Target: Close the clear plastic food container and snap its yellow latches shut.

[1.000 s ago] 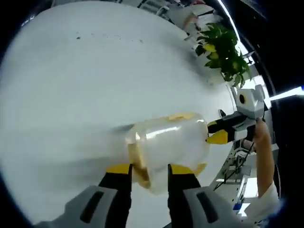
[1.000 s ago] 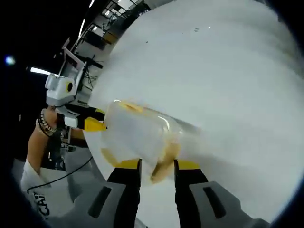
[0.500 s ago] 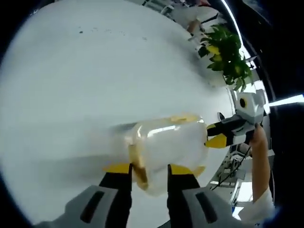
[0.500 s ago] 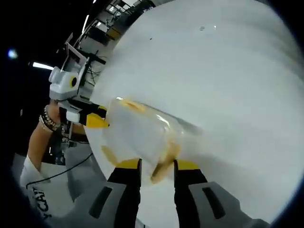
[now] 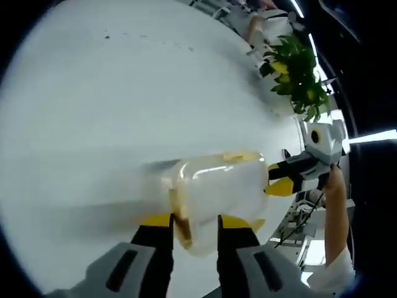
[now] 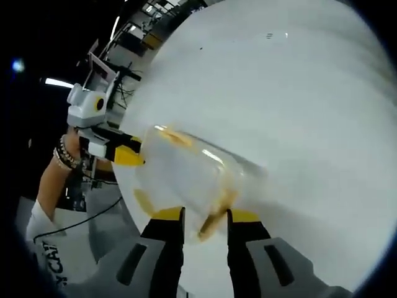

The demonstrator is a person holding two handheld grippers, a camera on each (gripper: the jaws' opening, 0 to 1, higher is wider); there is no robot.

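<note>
The clear plastic container [image 5: 217,189] lies lid-on over the white table [image 5: 124,93], lengthwise between my two grippers. My left gripper [image 5: 195,222] is shut on the yellow latch [image 5: 181,218] at the container's near end. At the far end, my right gripper [image 5: 286,177] grips the opposite latch with its yellow-tipped jaws. In the right gripper view the same container [image 6: 186,177] runs away from my right gripper [image 6: 205,216], which is shut on the yellow latch [image 6: 214,214] there, while the left gripper [image 6: 118,152] holds the other end.
A leafy green plant [image 5: 294,68] stands past the table's far edge. A hand [image 5: 335,186] holds the right gripper; a wrist with a bracelet [image 6: 61,158] holds the left. Beyond the table edge [image 6: 127,186] lie floor and a cable [image 6: 93,217].
Both views have shifted only slightly. The container stays clamped at both ends, with no visible change in either grip.
</note>
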